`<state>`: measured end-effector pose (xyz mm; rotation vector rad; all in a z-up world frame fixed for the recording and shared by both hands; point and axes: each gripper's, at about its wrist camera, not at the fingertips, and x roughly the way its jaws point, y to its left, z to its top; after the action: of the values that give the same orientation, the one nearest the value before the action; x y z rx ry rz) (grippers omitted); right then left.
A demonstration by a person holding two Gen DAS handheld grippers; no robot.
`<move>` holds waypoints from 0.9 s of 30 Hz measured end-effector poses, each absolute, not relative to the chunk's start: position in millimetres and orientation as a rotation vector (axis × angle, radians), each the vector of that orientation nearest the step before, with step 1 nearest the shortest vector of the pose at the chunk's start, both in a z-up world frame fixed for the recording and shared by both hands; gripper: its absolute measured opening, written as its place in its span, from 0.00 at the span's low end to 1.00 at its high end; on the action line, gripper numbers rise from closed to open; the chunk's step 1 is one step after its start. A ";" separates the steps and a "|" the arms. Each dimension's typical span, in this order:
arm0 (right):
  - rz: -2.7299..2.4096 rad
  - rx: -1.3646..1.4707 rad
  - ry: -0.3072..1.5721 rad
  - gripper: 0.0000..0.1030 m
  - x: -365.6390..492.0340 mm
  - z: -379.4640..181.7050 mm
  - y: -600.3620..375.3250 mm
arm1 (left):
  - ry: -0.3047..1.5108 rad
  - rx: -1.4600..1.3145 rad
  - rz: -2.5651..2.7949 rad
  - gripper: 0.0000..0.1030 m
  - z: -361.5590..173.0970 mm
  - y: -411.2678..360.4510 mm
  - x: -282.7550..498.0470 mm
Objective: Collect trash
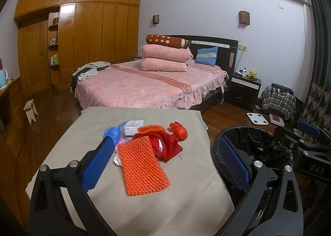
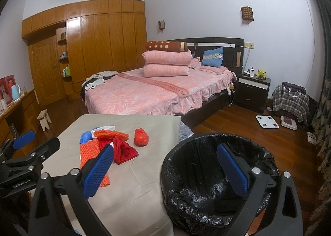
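1. Both grippers, left (image 1: pixel 165 163) and right (image 2: pixel 165 170), hung spread wide and empty.
2. The orange foam net (image 1: pixel 143 168) lay nearest on the table (image 1: pixel 182 205); I judged pinching its edge best.
3. The lined bin (image 2: pixel 198 184) stood just beside the table.

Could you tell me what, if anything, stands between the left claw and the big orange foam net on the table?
Nothing visible does. The left claw is open and empty, and the orange foam net lies flat on the grey tablecloth right between its fingers, on top of the pile, with nothing over it.

Orange foam net (image 1: pixel 142 168) knobbly; bin liner (image 2: pixel 198 173) glossy crinkled plastic; tablecloth (image 1: pixel 165 205) matt.
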<state>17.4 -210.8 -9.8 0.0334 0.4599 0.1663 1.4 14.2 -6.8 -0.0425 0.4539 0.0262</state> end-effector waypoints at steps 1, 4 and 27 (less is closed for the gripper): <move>0.166 0.033 0.460 0.94 17.5 -9.7 -210.7 | 0.454 -0.042 0.026 0.95 -6.8 13.9 1.5; 0.165 0.033 0.460 0.94 17.2 -9.9 -210.4 | 0.454 -0.042 0.026 0.95 -6.9 14.0 1.5; 0.166 0.033 0.466 0.94 19.9 -11.4 -210.0 | 0.456 -0.041 0.025 0.95 -7.7 15.2 2.3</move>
<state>19.8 -210.0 -11.4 0.0334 0.4665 0.1661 2.3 15.2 -7.7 -0.0414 0.4563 0.0252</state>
